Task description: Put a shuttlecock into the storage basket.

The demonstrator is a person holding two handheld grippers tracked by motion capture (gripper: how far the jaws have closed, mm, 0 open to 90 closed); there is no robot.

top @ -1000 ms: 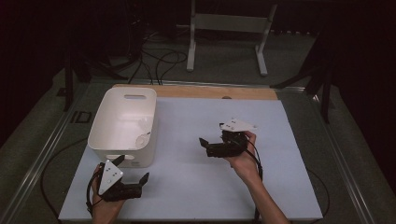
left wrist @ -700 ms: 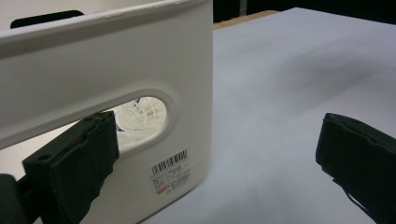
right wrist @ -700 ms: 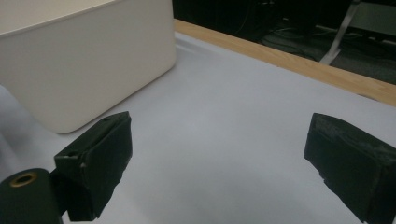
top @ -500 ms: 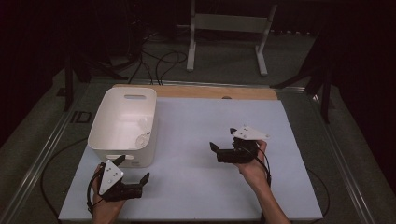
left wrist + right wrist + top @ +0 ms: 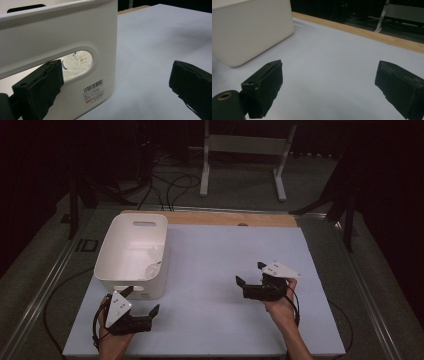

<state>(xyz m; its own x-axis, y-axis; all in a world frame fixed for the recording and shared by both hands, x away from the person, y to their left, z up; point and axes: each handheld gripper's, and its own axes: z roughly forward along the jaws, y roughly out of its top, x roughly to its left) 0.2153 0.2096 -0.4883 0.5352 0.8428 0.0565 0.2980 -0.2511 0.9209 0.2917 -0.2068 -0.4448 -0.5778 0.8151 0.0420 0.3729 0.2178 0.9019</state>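
A white plastic bin (image 5: 131,251) stands at the left of the white table sheet (image 5: 220,250). White shuttlecock-like pieces (image 5: 152,262) lie inside it; one shuttlecock (image 5: 78,59) shows through the bin's handle cut-out in the left gripper view. My left gripper (image 5: 142,300) is open at the near left, just in front of the bin's (image 5: 62,32) near wall, holding nothing. To the right of centre my right gripper (image 5: 249,273) hovers open and empty over bare sheet, pointing left toward the bin (image 5: 249,30). In both gripper views the jaws are spread wide.
A wooden strip (image 5: 225,218) runs along the table's far edge. Behind it stand a metal frame (image 5: 245,150) and floor cables (image 5: 170,185). Metal rails border the table on both sides. A barcode label (image 5: 93,91) is on the bin's near wall.
My right gripper has drawn back toward the near right of the table, still open. The left gripper and the bin have stayed put.
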